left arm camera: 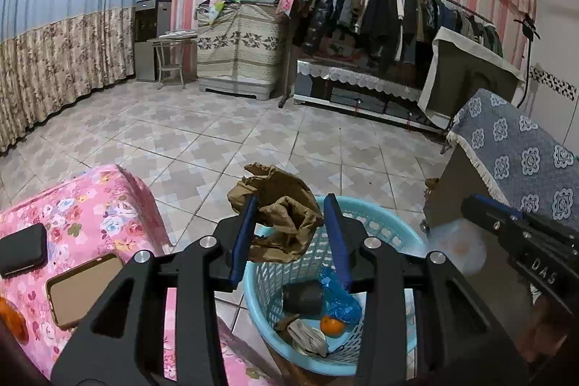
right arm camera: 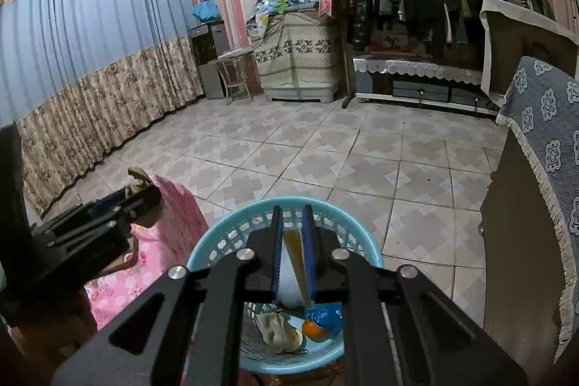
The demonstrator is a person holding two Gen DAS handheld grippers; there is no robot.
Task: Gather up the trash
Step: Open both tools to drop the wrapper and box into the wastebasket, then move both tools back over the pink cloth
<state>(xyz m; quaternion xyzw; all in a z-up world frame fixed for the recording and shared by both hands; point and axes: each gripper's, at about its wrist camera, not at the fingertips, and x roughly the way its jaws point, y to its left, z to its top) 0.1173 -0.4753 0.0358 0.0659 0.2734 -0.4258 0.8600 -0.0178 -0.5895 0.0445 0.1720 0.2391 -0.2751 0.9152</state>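
My left gripper (left arm camera: 291, 205) holds a crumpled brown paper wad (left arm camera: 278, 205) between its half-open jaws, above the light blue plastic basket (left arm camera: 391, 230). My right gripper (right arm camera: 292, 216) is nearly closed on a thin white and yellowish wrapper (right arm camera: 294, 263) over the same basket.

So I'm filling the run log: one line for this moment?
left gripper: holding crumpled brown paper | right gripper: shut on thin wrapper | both over blue basket
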